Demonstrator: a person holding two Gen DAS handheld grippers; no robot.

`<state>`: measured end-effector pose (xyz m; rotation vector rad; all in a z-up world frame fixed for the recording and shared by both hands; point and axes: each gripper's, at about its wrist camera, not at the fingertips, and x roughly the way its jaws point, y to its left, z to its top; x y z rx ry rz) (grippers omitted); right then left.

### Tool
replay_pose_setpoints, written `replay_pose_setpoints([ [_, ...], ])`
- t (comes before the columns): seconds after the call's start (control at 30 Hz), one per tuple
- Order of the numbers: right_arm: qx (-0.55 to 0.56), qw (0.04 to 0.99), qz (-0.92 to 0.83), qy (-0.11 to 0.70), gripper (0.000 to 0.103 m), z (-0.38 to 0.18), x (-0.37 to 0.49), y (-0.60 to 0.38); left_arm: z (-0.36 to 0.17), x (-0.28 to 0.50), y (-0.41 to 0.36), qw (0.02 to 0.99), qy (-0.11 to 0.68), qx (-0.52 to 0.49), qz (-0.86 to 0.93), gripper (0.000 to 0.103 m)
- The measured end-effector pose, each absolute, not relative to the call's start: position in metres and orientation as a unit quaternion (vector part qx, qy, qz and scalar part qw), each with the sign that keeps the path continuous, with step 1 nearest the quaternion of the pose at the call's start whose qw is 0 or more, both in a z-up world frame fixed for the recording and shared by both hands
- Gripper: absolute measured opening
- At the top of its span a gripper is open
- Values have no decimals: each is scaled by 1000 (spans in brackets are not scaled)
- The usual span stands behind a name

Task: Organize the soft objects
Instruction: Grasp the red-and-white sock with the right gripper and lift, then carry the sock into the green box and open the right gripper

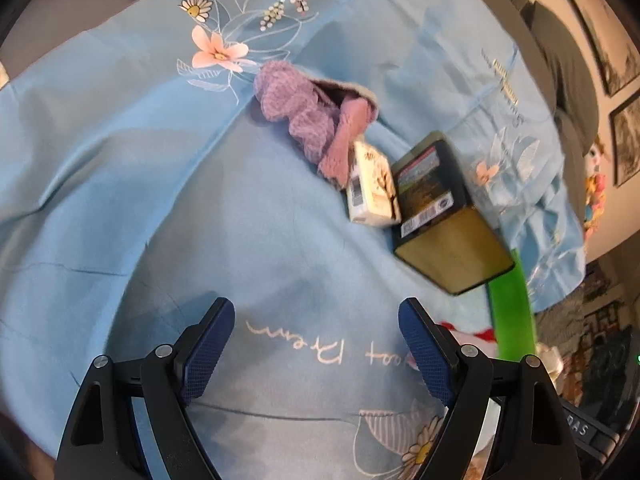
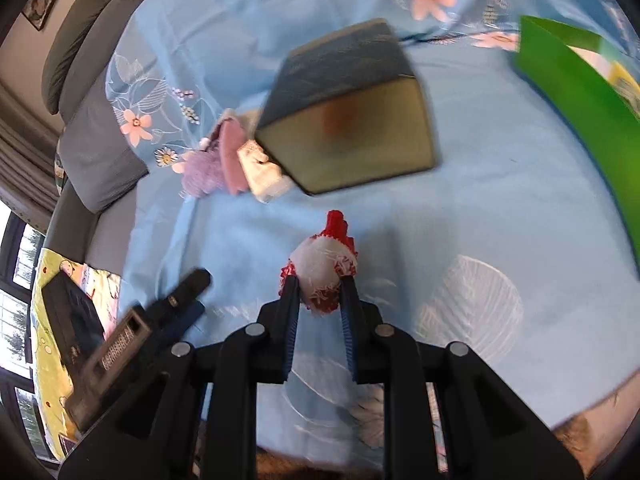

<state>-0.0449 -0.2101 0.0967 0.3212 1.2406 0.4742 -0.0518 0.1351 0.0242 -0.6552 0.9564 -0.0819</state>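
My right gripper (image 2: 320, 280) is shut on a small red and white knitted soft toy (image 2: 322, 266), held above the blue floral bedsheet (image 2: 500, 200). Ahead of it lies a dark box with a yellowish face (image 2: 348, 148). A purple and pink knitted cloth (image 1: 308, 116) lies further back, beside a small white packet (image 1: 370, 190) and the same dark box (image 1: 444, 220). My left gripper (image 1: 316, 332) hangs open over bare sheet, nothing between its fingers. It shows in the right wrist view as a left gripper (image 2: 176, 300) low on the left.
A green bin wall (image 2: 580, 108) rises at the right, also seen as a green bin (image 1: 512, 312) in the left wrist view. Grey pillows (image 2: 100, 148) and a headboard line the far side. A dark box on yellow fabric (image 2: 72, 320) sits off the bed's left edge.
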Motion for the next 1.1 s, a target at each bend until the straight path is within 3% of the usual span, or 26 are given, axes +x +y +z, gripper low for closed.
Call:
replay_pose_setpoints([
  [0.27,151,787,164,575,24,96,-45,-256,45,-54,94,835,460,-284,-96,84],
  [0.4,165,797,157,559,55,103,-43,-264,47,-51,67,832,477,-257,-120,84],
  [0.73,192,776,169,577,56,84,-31,-260,38,-41,19,813,506,-227,-177,82],
  [1.0,232,740,178,605,56,56,-25,-267,37,-36,-5,808,519,-182,-213,30],
  [1.1,258,733,187,601,50,53,-25,-268,41,-36,-12,813,514,-163,-220,26],
])
